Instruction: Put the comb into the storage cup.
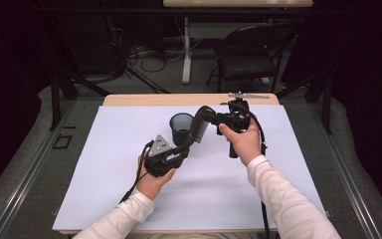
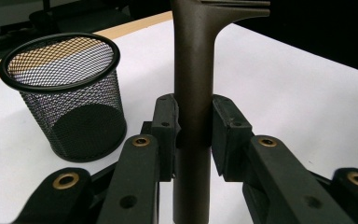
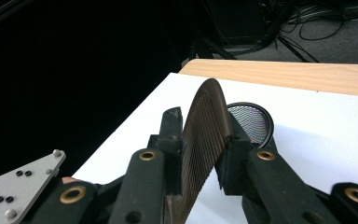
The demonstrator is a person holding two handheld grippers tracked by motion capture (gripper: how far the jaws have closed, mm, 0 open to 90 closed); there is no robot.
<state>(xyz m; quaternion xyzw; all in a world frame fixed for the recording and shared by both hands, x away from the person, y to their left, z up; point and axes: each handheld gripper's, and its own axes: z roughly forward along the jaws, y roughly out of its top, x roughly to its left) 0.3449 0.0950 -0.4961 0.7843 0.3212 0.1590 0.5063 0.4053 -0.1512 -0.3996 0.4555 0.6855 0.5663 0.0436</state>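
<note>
A dark room. Grey floor [image 1: 154, 74] at twelve o'clock carries tangled cables [image 1: 144, 52], a white leg [image 1: 186, 50] and, at one o'clock, a black chair [image 1: 251, 52].

Comb handle clamped upright

The left gripper [image 2: 193, 135] has its jaws pressed against both sides of the brown comb [image 2: 193, 70] handle, which stands upright. A black mesh cup [image 2: 67, 98] stands near, on the white worktop [image 2: 298, 93].

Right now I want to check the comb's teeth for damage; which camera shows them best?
The right gripper view: the comb fills the middle, its fine teeth sharp between the right gripper's fingers. The left gripper view shows mainly the plain handle. The high view shows the whole comb, small.
</note>
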